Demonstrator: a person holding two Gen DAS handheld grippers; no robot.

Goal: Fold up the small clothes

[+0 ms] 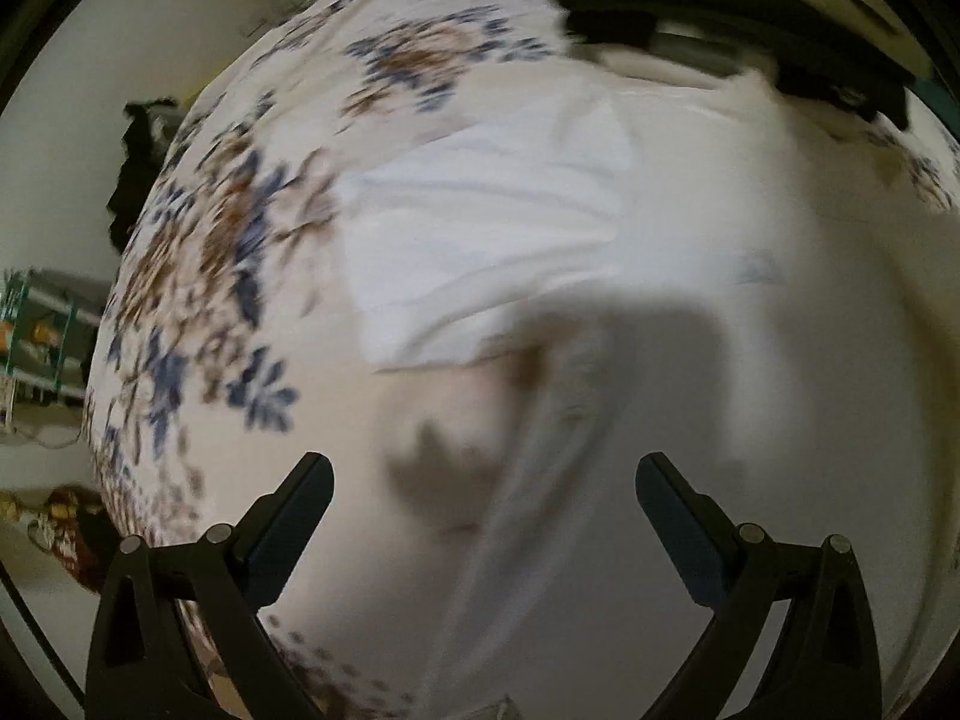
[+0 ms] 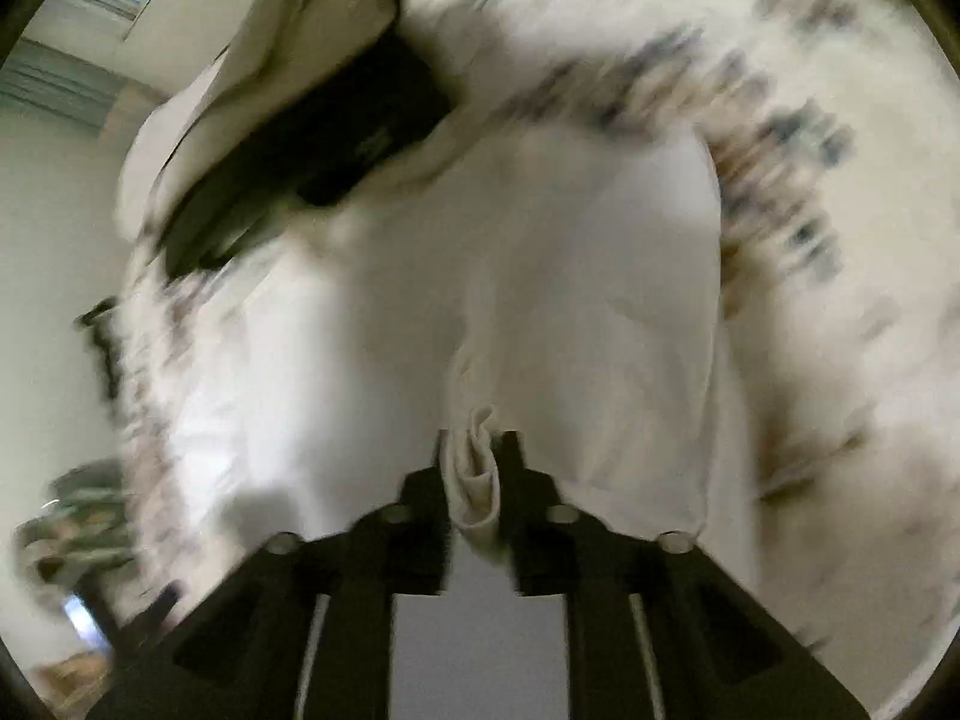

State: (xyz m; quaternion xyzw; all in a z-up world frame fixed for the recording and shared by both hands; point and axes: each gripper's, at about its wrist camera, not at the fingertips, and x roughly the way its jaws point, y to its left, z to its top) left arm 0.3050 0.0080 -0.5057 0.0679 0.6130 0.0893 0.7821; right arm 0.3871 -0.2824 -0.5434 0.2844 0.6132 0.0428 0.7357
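Observation:
A white garment [image 1: 480, 240] lies spread on a floral bedsheet [image 1: 198, 276]; the view is motion-blurred. My left gripper [image 1: 483, 480] is open and empty, hovering just above the garment's near part. In the right wrist view my right gripper [image 2: 474, 450] is shut on a bunched fold of the white garment [image 2: 540, 300], which hangs and stretches away from the fingers over the floral sheet [image 2: 810, 180].
A black and cream pile of clothes [image 1: 720, 18] lies at the far edge of the bed; it also shows in the right wrist view [image 2: 336, 138]. A green shelf [image 1: 36, 330] stands off the bed's left side. A dark item [image 1: 138, 162] hangs against the wall.

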